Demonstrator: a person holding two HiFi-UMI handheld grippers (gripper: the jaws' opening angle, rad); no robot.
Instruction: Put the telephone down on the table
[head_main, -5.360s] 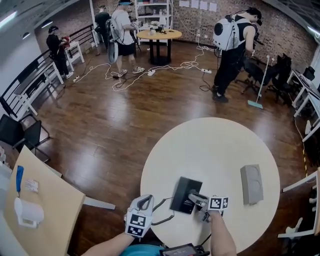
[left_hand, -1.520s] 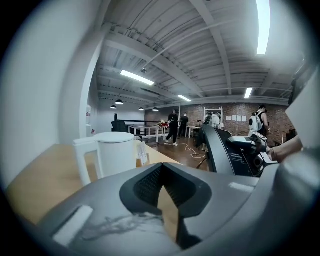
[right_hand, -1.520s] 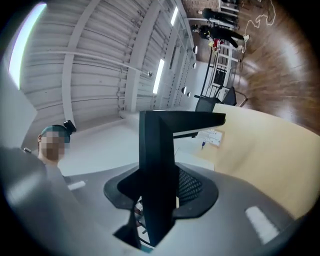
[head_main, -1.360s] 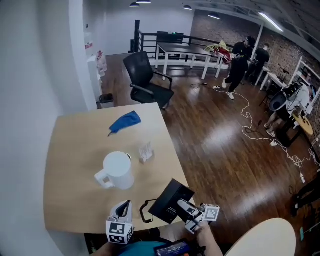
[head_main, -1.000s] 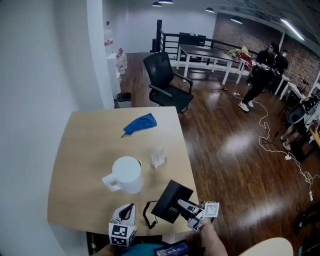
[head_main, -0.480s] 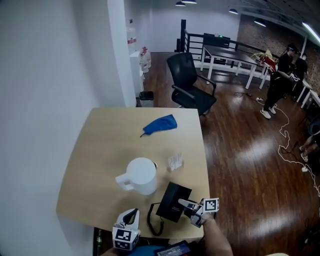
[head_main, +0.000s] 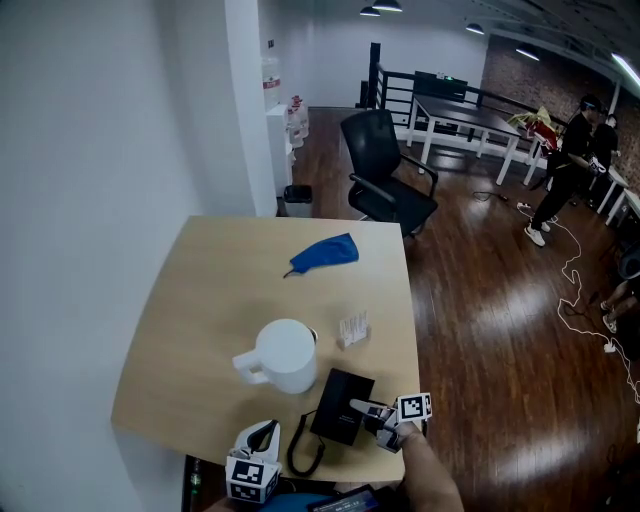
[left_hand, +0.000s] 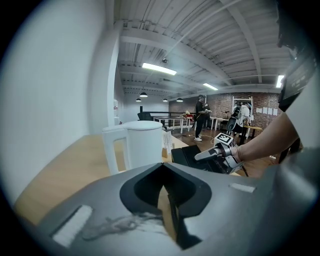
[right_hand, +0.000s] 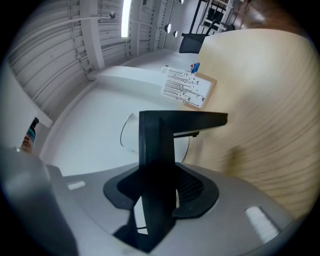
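The telephone (head_main: 340, 420) is a flat black unit held close over the near right corner of the wooden table (head_main: 200, 330), just in front of the white jug (head_main: 285, 355). I cannot tell whether it touches the wood. My right gripper (head_main: 358, 410) is shut on its right edge; in the right gripper view the black slab (right_hand: 157, 150) stands clamped between the jaws. Its black cord (head_main: 303, 455) loops at the table's front edge. My left gripper (head_main: 262, 432) hovers at that edge, left of the cord, its fingers together and holding nothing. In the left gripper view, the telephone (left_hand: 192, 155) shows beyond the jug (left_hand: 135, 142).
A blue cloth (head_main: 322, 253) lies at the table's far side. A small clear card stand (head_main: 352, 328) sits right of the jug. A white wall runs along the left. A black office chair (head_main: 385, 175) stands behind the table, and people (head_main: 570, 170) stand far off on the wooden floor.
My right gripper has come down with the telephone, from above the table's near edge to low over the wood beside the jug. The cord now loops at the edge. The left gripper has barely shifted.
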